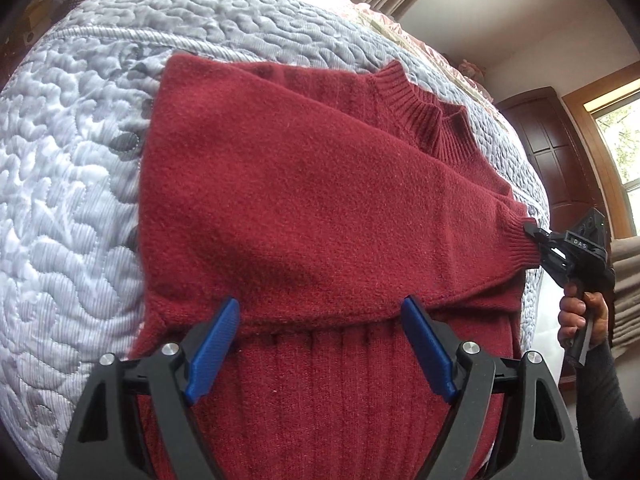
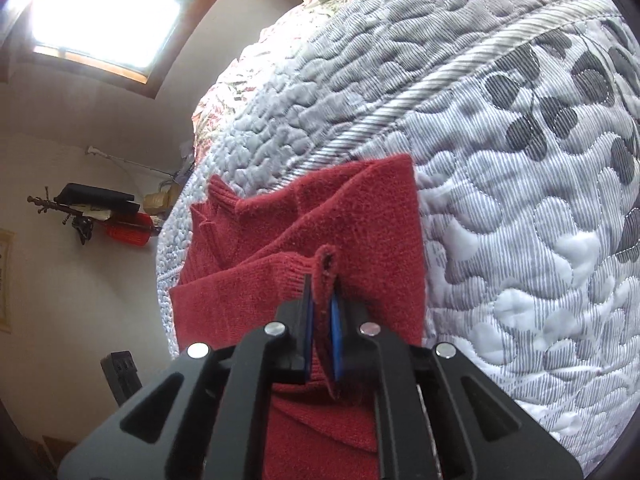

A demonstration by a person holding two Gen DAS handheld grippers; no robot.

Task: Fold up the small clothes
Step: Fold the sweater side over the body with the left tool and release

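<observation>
1. The left hand-held gripper [image 1: 320, 344] hovers with its blue pads [image 1: 212, 346] spread wide and nothing between them, just above the ribbed lower body of a dark red sweater [image 1: 304, 200].
2. The sweater lies flat on the bed, directly under and ahead of that hand-held gripper, on a grey-and-white quilted bedspread [image 1: 72, 184].
3. Just beyond the spread pads, one sleeve [image 1: 360, 216] is folded across the sweater's chest, running towards the right.
4. At the sleeve's far right end, the right hand-held gripper [image 2: 322, 320] is pressed together on the ribbed cuff [image 2: 326, 276]; from its own camera the cuff's edge stands up between the blue pads.
5. A person's hand [image 1: 580, 316] in a dark sleeve grips that tool's handle, off the right side of the bed.
6. Farther ahead of the left hand-held gripper, the ribbed collar [image 1: 424, 120] lies towards the far right of the sweater.
7. Past the sweater, the bedspread gives way to a floral cover [image 2: 224, 112] at the head of the bed.
8. Beyond the bed, to the right, stand a dark wooden door [image 1: 556, 148] and a window [image 1: 624, 152].
</observation>
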